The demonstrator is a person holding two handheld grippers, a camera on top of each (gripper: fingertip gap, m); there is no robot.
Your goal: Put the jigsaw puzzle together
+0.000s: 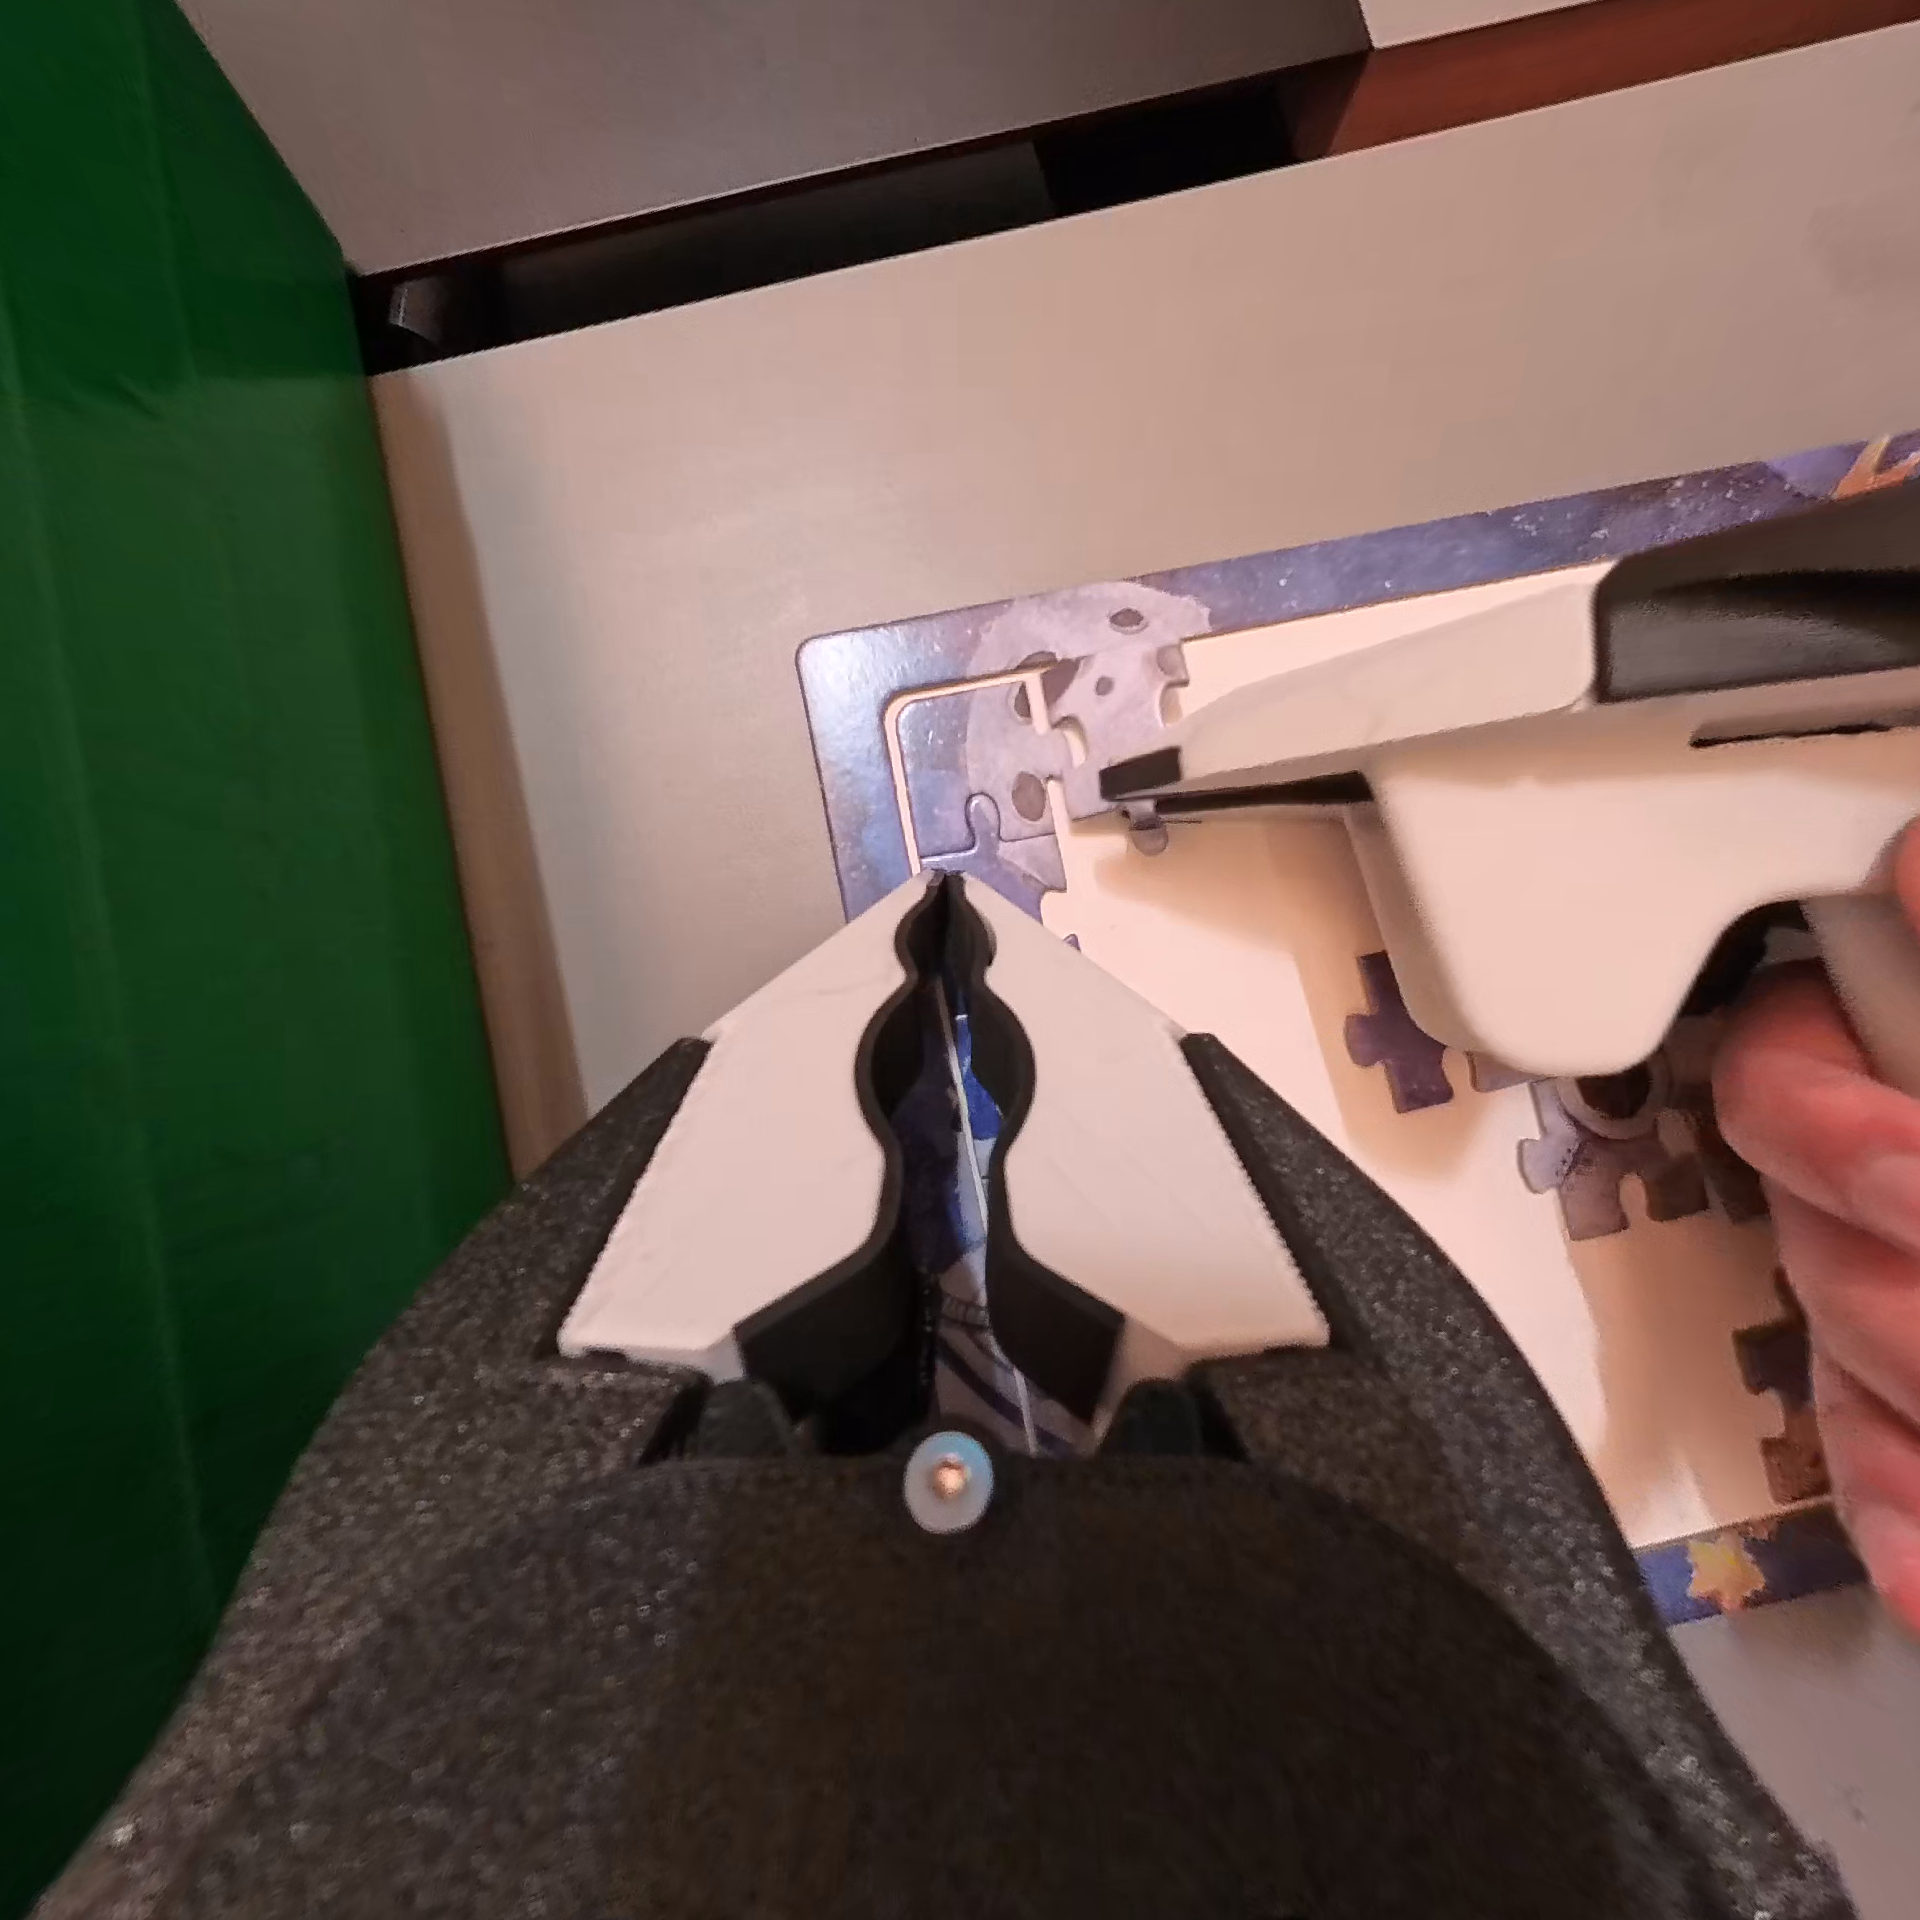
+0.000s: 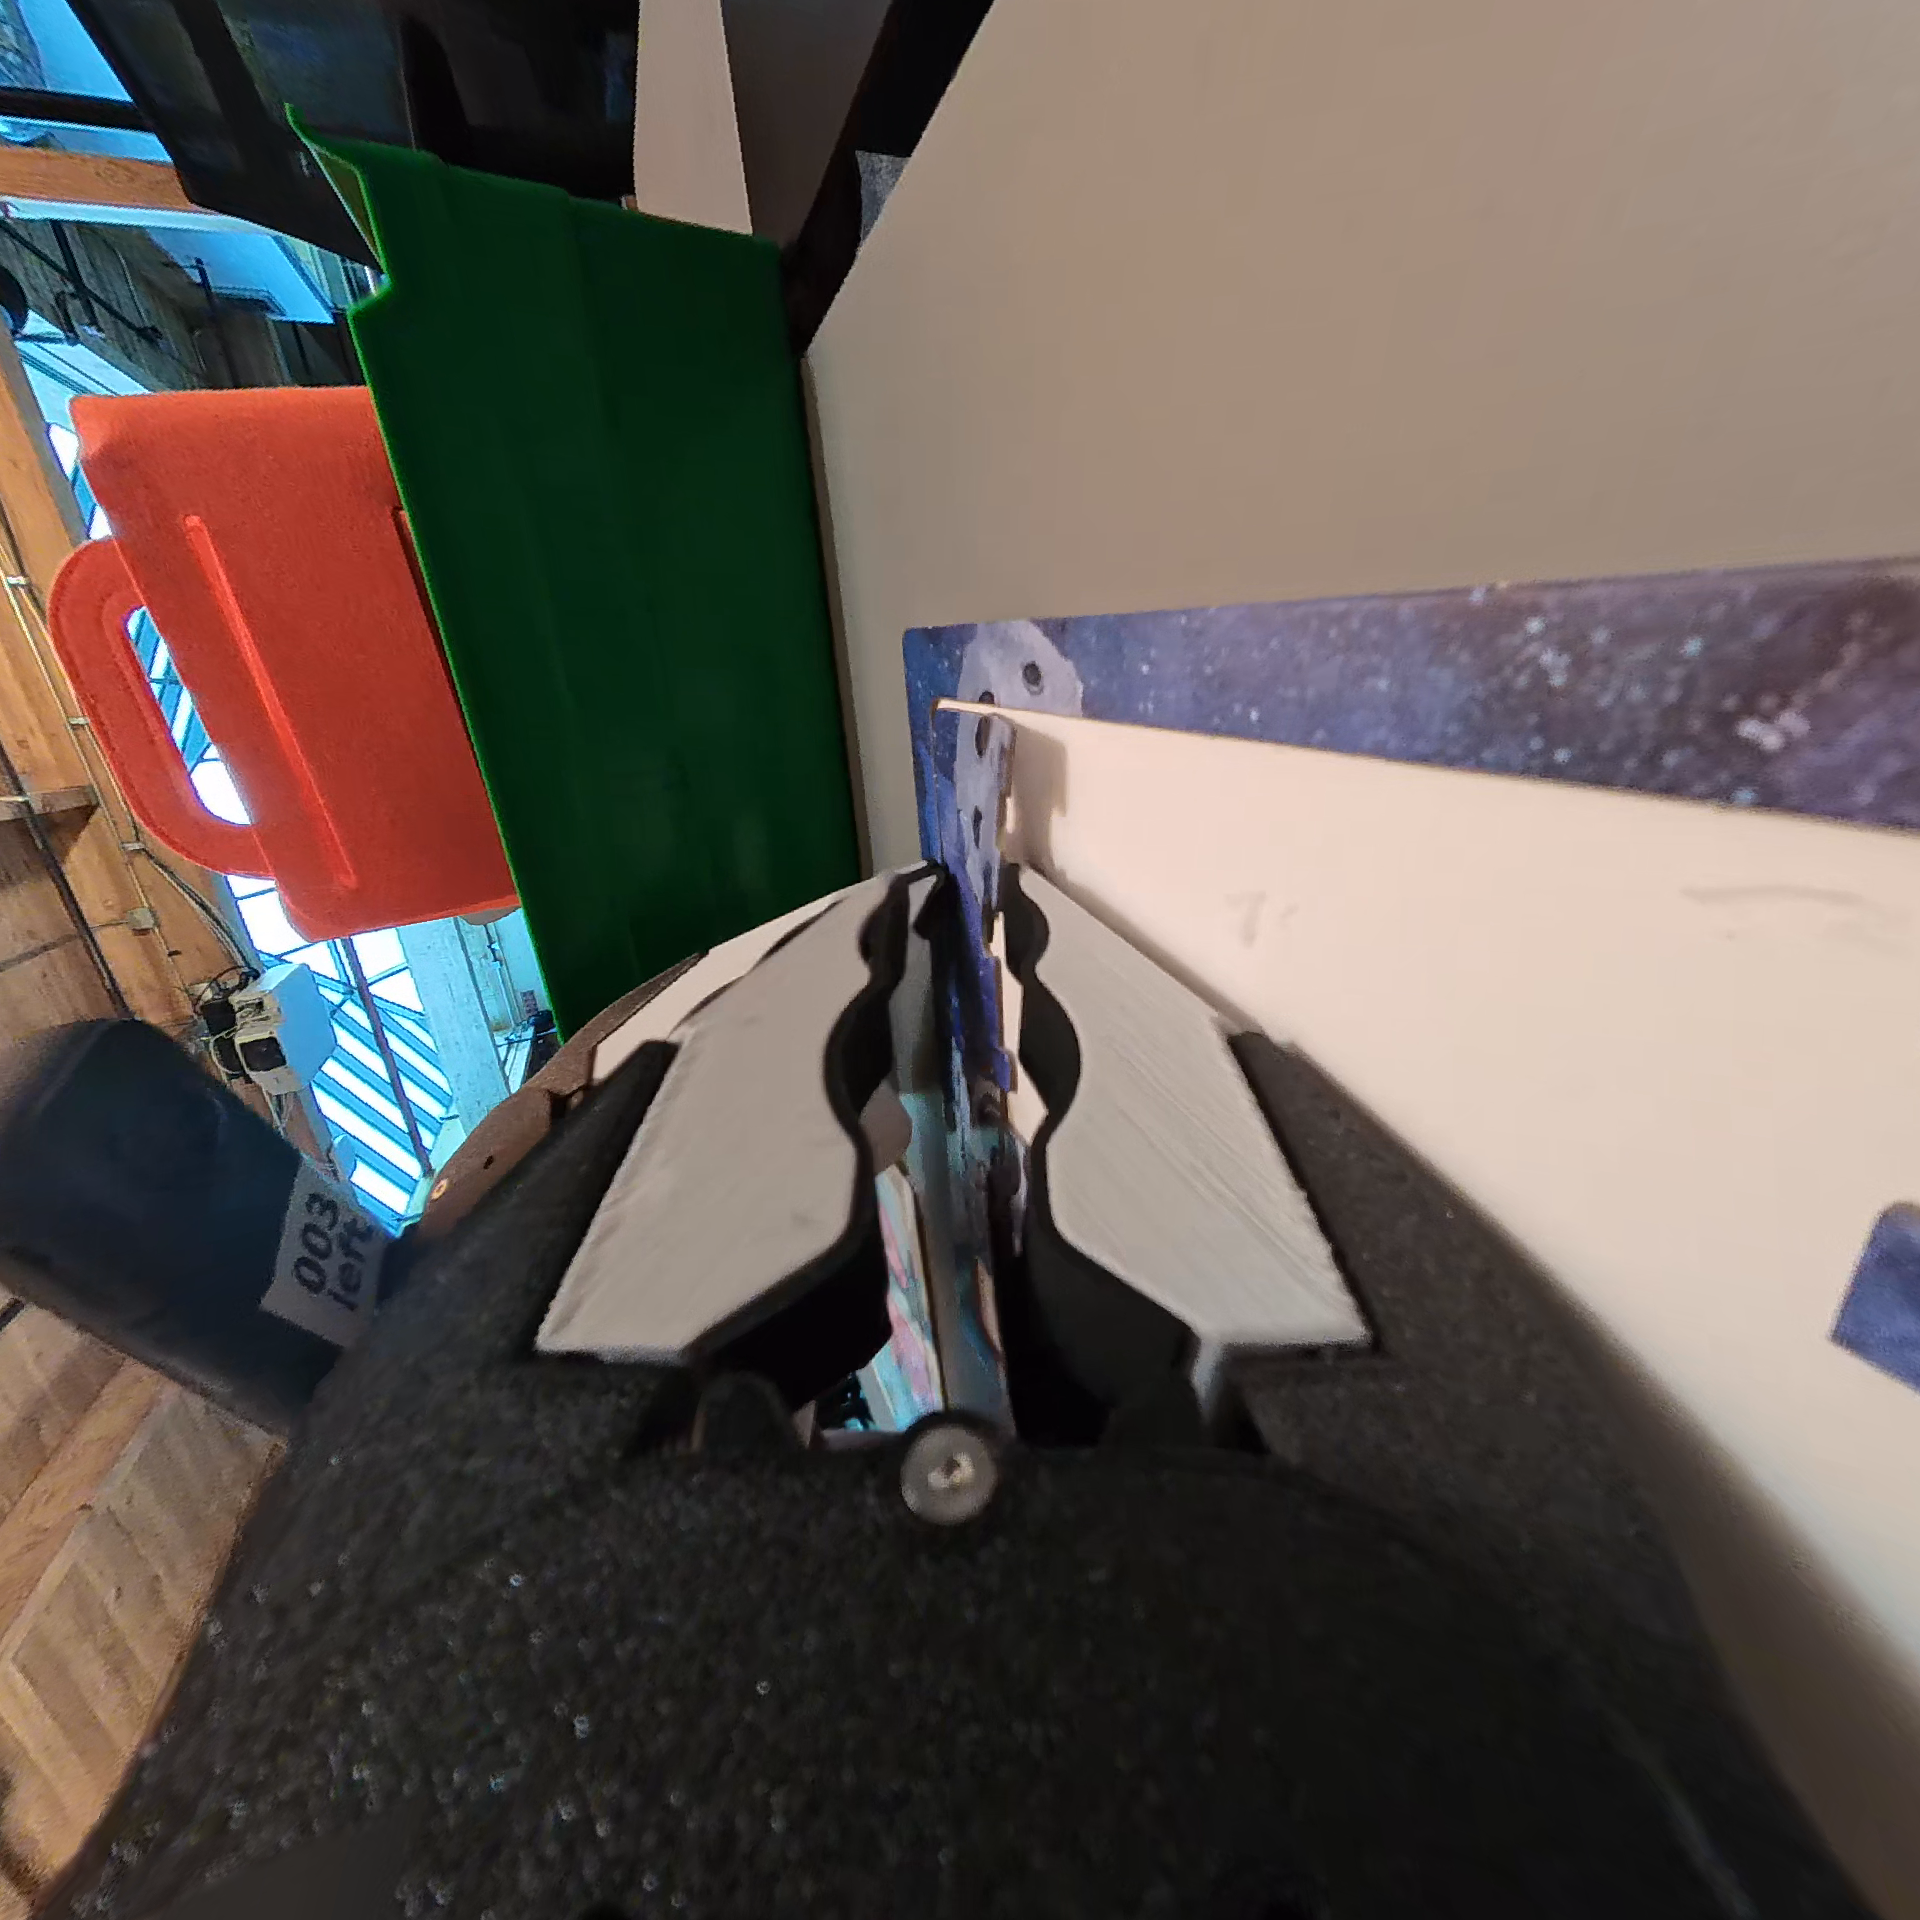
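The puzzle frame has a starry blue border and a cream tray floor. Moon pieces are fitted in its far left corner. Loose pieces lie in the tray. My left gripper is shut, with its tips on the frame's left border. My right gripper comes in from the right, turned on its side, with its tips at the moon pieces. In the right wrist view it is shut on a blue puzzle piece, held edge-on beside the fitted moon pieces.
The frame lies on a white table. A green board stands at the table's left edge, with an orange handled panel behind it. A hand holds the right gripper above the tray's right half. Another loose piece lies in the tray. Both grippers' tips are close together, under 4 cm apart.
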